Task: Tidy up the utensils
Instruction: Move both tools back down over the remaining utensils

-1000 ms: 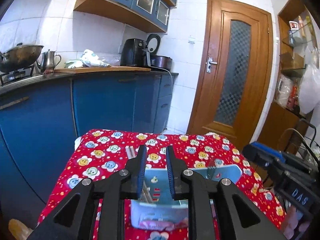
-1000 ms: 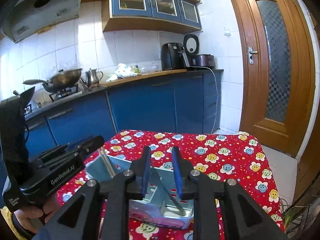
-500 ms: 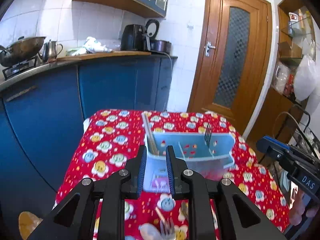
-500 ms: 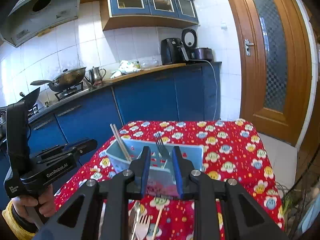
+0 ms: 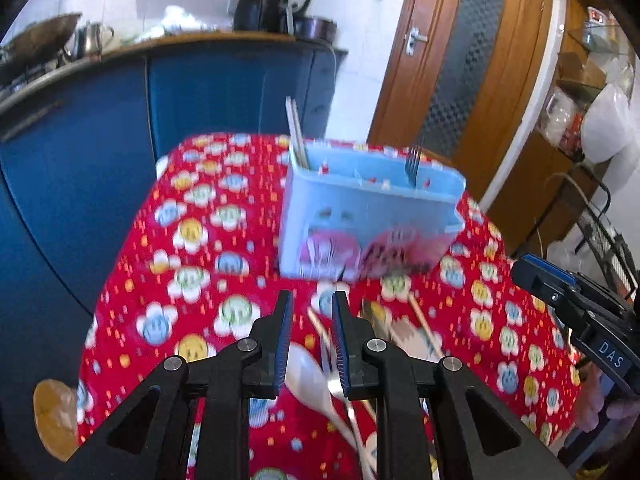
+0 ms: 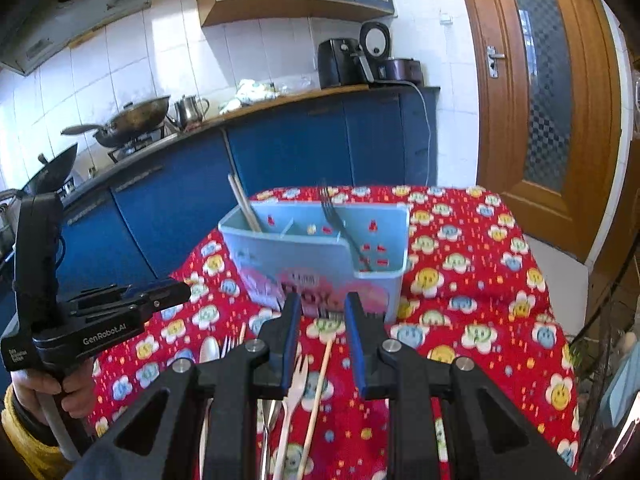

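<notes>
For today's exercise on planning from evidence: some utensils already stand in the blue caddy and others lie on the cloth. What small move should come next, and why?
Probably lower the right gripper onto the pale fork lying just beneath it. Its jaws stand slightly apart and empty. The blue caddy already holds chopsticks and a metal fork, so loose pieces remain to sort.

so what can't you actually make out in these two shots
- Loose utensils on the cloth, right wrist view: lower ends hidden under the right tool, so no full count.
- Same pile, left wrist view: motion blur and the left tool hide which piece is which.
- Blue holder: front picture smeared in the left wrist view; middle compartment's floor hidden by its wall.
- Chopsticks and fork: lower ends hidden inside the holder.
</notes>
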The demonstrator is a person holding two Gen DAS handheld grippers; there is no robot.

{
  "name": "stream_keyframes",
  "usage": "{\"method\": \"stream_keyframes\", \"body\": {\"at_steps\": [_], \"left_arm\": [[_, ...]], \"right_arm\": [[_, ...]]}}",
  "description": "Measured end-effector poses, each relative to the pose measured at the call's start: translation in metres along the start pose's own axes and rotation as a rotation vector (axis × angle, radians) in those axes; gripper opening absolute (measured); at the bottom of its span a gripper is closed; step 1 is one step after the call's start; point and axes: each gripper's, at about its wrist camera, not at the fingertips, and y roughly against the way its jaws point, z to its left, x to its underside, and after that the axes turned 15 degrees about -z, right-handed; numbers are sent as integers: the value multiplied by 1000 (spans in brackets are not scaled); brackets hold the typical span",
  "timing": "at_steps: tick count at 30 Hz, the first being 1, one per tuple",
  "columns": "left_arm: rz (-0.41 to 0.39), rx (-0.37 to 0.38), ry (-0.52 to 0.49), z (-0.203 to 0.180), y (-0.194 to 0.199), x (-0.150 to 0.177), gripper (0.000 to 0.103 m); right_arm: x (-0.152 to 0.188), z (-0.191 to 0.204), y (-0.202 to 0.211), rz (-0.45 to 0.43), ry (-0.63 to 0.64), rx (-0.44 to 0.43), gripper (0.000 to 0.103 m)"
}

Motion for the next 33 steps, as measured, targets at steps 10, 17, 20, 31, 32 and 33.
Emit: {"method": "stream_keyframes", "body": {"at_steps": [10, 17, 20, 31, 32, 33], "left_arm": [[163, 11, 38, 4, -12, 35, 20], [246, 28, 58, 1, -19, 50, 20], [277, 23, 61, 0, -22, 55, 20], [309, 15, 78, -2, -22, 60, 21], [311, 15, 81, -2, -22, 61, 21], [315, 15, 86, -2, -21, 61, 21]], "right_arm": [[31, 1, 0, 93, -27, -6, 25], [42, -2, 0, 125, -42, -5, 25], [45, -4, 1, 130, -52, -2, 25], [51, -14, 1, 139, -77, 1, 25], [51, -15, 2, 139, -79, 2, 25], [52, -16, 2, 139, -81, 2, 25]]}}
